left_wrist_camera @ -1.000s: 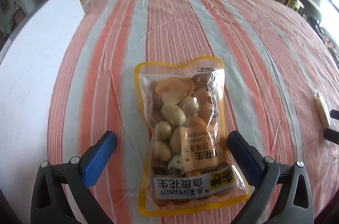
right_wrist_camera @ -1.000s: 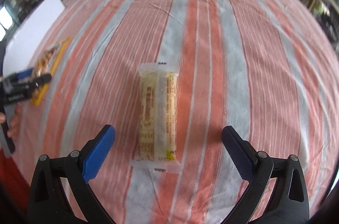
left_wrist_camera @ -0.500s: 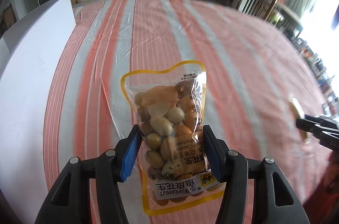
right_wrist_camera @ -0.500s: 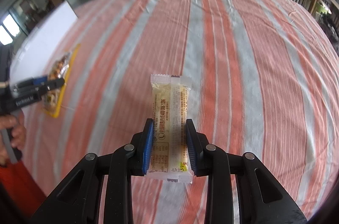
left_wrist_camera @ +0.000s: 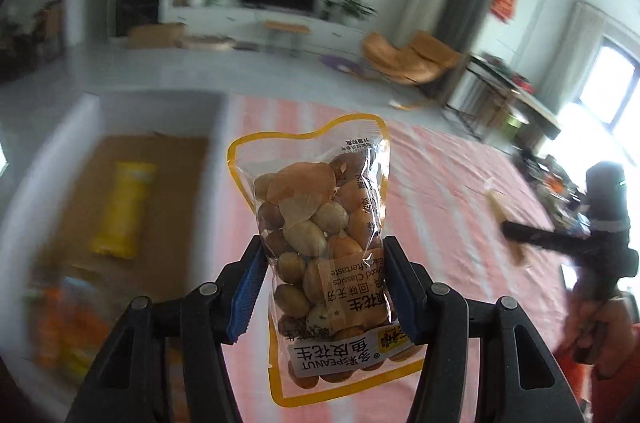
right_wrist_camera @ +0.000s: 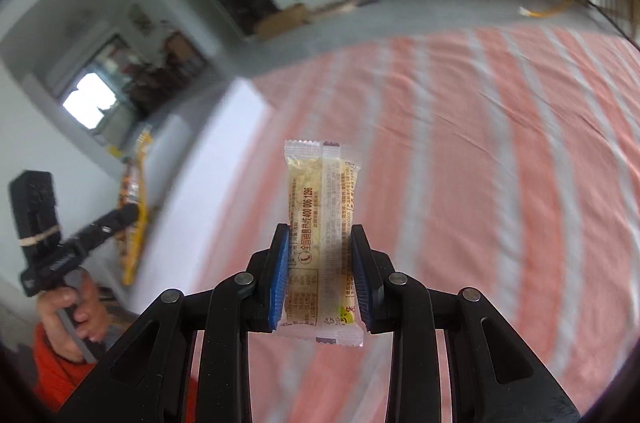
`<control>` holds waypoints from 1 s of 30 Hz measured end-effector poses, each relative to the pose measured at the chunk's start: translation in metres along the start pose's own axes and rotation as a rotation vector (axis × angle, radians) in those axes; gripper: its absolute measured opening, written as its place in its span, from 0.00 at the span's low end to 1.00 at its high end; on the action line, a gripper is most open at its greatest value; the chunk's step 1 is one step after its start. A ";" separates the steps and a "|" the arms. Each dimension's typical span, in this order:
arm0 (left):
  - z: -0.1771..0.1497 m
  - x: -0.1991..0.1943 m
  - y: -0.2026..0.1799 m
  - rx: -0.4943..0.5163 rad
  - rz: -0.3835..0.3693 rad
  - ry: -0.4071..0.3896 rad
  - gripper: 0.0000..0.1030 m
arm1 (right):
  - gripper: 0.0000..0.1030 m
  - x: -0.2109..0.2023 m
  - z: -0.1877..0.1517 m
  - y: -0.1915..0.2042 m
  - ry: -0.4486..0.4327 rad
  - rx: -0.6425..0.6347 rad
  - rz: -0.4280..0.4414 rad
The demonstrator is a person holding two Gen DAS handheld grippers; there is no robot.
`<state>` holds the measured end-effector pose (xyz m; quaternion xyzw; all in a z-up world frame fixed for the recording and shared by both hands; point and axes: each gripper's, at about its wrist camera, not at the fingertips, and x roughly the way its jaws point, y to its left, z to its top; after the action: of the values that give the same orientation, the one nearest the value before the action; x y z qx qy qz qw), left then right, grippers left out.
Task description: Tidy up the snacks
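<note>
Striped orange-and-white tablecloth [right_wrist_camera: 500, 143] now lies well below both packets, which a second ago rested flat on it between wide-open jaws. Left gripper [left_wrist_camera: 324, 287] has since closed on the peanut bag [left_wrist_camera: 320, 243], pads pressing its sides, bag lifted clear. Right gripper [right_wrist_camera: 320, 277] is clamped tight on the slim snack bar [right_wrist_camera: 322, 223], also airborne. White box [left_wrist_camera: 92, 111] at the left holds a yellow packet [left_wrist_camera: 120, 211]. Judgement: pick-up done; carrying to the box likely follows.
</note>
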<state>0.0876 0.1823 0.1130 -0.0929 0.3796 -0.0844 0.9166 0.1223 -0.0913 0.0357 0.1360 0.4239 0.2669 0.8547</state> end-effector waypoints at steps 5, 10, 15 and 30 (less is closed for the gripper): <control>0.008 -0.031 0.084 -0.084 0.168 -0.014 0.55 | 0.30 0.039 0.039 0.107 0.012 -0.094 0.166; -0.005 -0.031 0.142 -0.133 0.270 0.013 0.55 | 0.30 0.099 0.050 0.208 0.069 -0.203 0.249; -0.027 -0.022 0.173 -0.181 0.311 0.039 0.63 | 0.34 0.155 0.047 0.268 0.077 -0.339 0.208; -0.032 -0.052 0.142 -0.049 0.516 -0.164 0.98 | 0.92 0.141 0.030 0.273 -0.074 -0.497 0.118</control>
<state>0.0405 0.3284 0.0921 -0.0217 0.3171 0.1689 0.9330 0.1236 0.2133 0.0872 -0.0441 0.3051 0.4073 0.8597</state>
